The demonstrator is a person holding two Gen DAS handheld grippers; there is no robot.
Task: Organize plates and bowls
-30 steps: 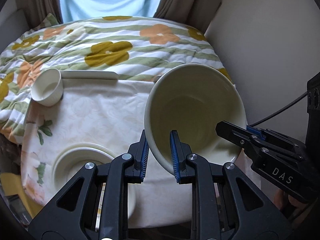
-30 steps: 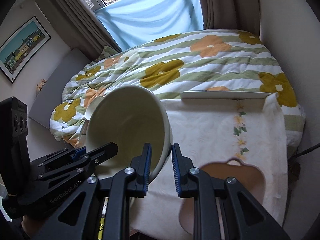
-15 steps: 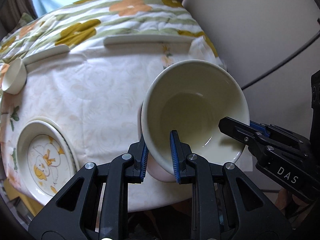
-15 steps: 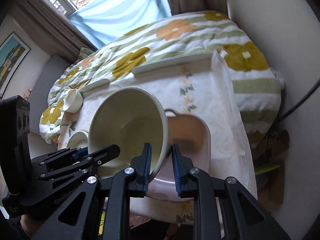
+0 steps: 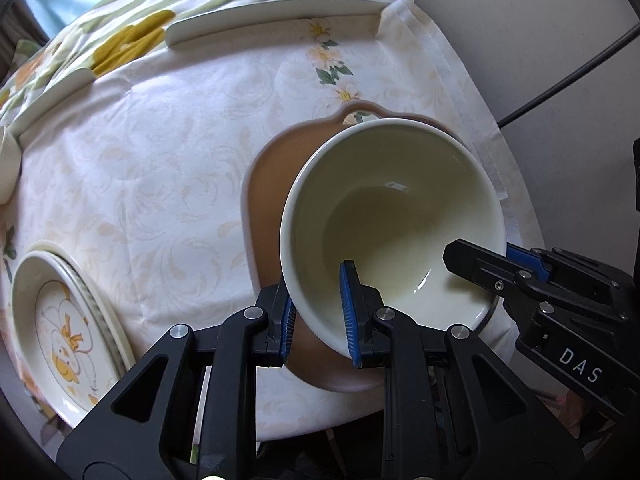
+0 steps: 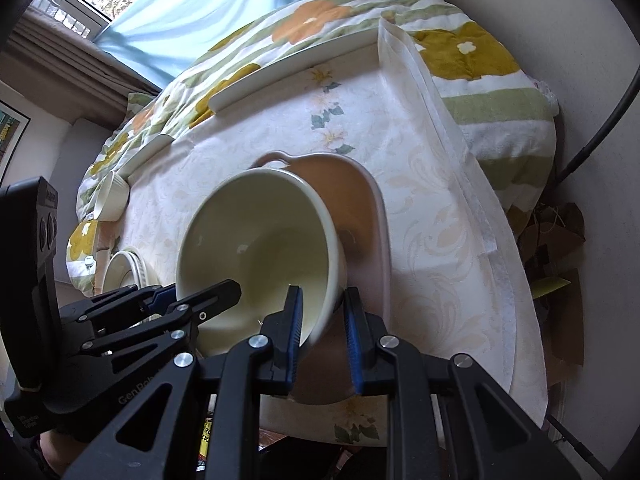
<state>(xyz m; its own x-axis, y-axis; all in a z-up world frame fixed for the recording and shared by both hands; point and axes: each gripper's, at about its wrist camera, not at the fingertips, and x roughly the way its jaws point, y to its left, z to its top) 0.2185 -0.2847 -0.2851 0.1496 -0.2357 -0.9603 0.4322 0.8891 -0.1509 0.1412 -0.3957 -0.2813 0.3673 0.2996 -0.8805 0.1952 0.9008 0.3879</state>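
A large cream bowl point(image 5: 392, 216) is held tilted between both grippers, over a pink-brown handled dish point(image 5: 268, 200). My left gripper point(image 5: 316, 304) is shut on the bowl's near-left rim, one pad inside and one outside. My right gripper point(image 5: 484, 256) is shut on the opposite rim. In the right wrist view the bowl point(image 6: 260, 240) fills the middle, with the right gripper point(image 6: 323, 308) clamping its rim and the left gripper point(image 6: 200, 292) on the far side. The pink-brown dish point(image 6: 344, 184) lies partly hidden under it. I cannot tell whether bowl and dish touch.
A stack of plates with a duck picture point(image 5: 60, 328) sits at the near left of the cloth-covered table point(image 5: 168, 168). Two long white plates point(image 5: 272, 12) lie along the far edge, with a small white bowl point(image 6: 112, 200) at the far left. A wall and cable are close on the right.
Both grippers have carried the bowl down and to the right, from above the bare cloth to over the pink-brown dish. Both grips stayed shut, and the views now look more steeply down.
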